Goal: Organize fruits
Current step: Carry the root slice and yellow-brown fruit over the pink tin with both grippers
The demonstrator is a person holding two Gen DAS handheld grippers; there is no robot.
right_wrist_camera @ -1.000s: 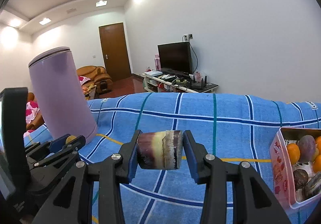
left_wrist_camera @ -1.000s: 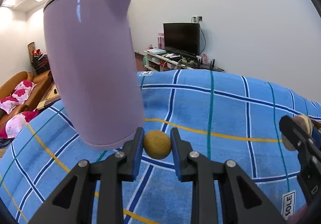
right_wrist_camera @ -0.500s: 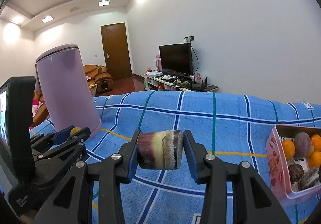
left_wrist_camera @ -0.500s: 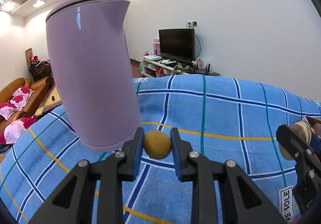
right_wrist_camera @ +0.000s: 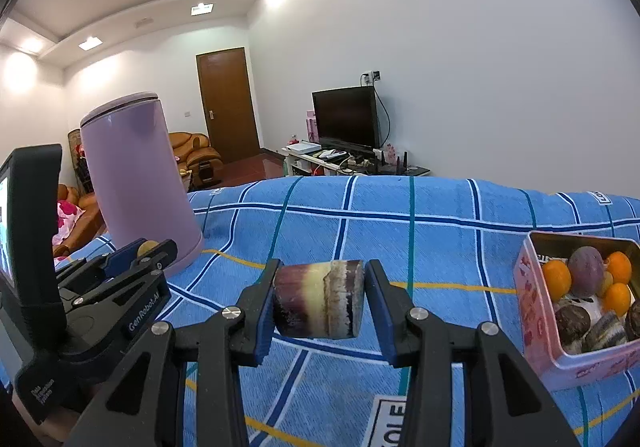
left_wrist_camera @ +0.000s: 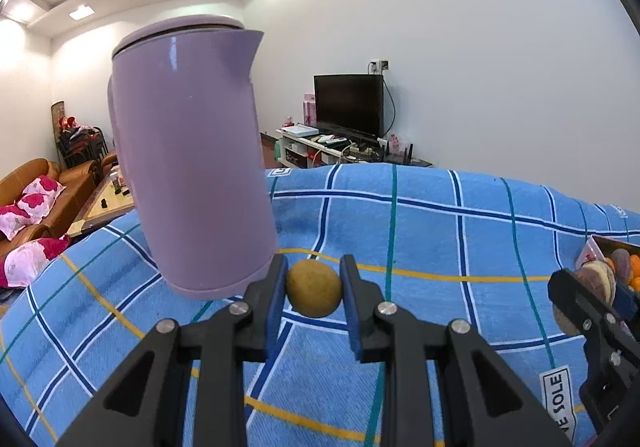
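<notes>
My left gripper (left_wrist_camera: 314,289) is shut on a small round yellow-brown fruit (left_wrist_camera: 315,288), held above the blue checked cloth (left_wrist_camera: 440,231). A short purple-and-cream sugarcane piece (right_wrist_camera: 319,299) lies crosswise between the pads of my right gripper (right_wrist_camera: 320,301), which is shut on it. At the right stands a pink tin box (right_wrist_camera: 536,311) holding several oranges, a purple fruit and dark round fruits. The left gripper (right_wrist_camera: 152,249) with its fruit shows at the left of the right wrist view; the right gripper (left_wrist_camera: 588,287) shows at the right edge of the left wrist view.
A tall lilac kettle (left_wrist_camera: 188,151) stands on the cloth close to the left gripper, at the left. Behind the table are a TV (right_wrist_camera: 346,119) on a low stand, a wooden door (right_wrist_camera: 226,103) and brown sofas (left_wrist_camera: 36,187) with pink cushions.
Both grippers have shifted to the right: the kettle slid left in both views and the pink tin came further into the right wrist view. Both grips are unchanged.
</notes>
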